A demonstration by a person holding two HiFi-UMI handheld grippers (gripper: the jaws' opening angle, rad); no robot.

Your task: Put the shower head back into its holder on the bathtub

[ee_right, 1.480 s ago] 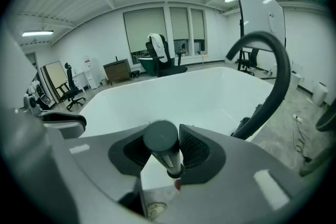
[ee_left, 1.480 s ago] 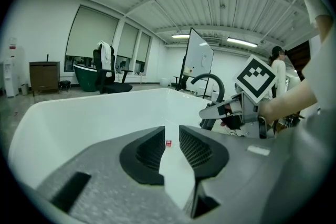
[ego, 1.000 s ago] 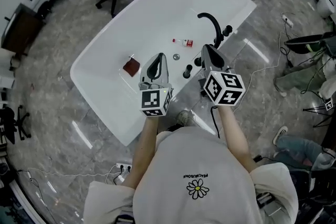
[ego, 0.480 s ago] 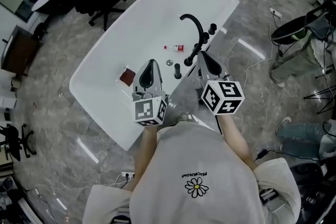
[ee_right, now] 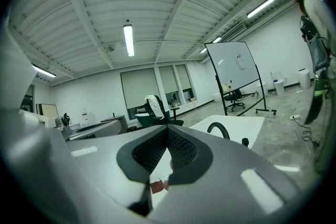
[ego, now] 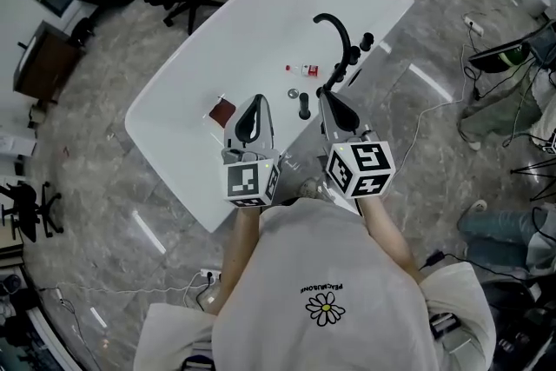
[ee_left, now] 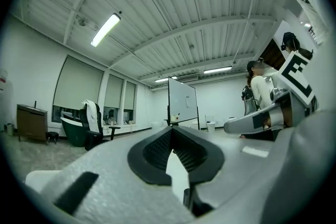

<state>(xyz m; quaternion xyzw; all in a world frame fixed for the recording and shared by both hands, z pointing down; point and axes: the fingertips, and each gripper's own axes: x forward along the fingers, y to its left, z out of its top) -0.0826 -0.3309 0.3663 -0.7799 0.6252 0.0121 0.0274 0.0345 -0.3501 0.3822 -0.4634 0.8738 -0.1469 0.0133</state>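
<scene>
Both tools clenched, nothing between pads: left tool (ego: 255,104), right tool (ego: 327,98), held level over near rim of bathtub (ego: 174,135). We cannot surely tell shower head: black upright piece (ego: 304,106) beside faucet (ego: 334,29) may be it, seated. Empty tools fit approach or job done.

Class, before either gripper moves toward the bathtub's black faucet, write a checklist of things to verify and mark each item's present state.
1. Left gripper open for a grasp: not ok; its jaws are shut, with nothing between them.
2. Right gripper open for a grasp: not ok; shut and empty.
3. Shower head located: cannot tell; a short black upright piece stands near the curved black faucet.
4. Holder located and free: cannot tell.
5. Loose things in the white bathtub noted: ok; a small red-and-white bottle lies by the faucet, and a dark red square piece lies beside the left gripper.
</scene>
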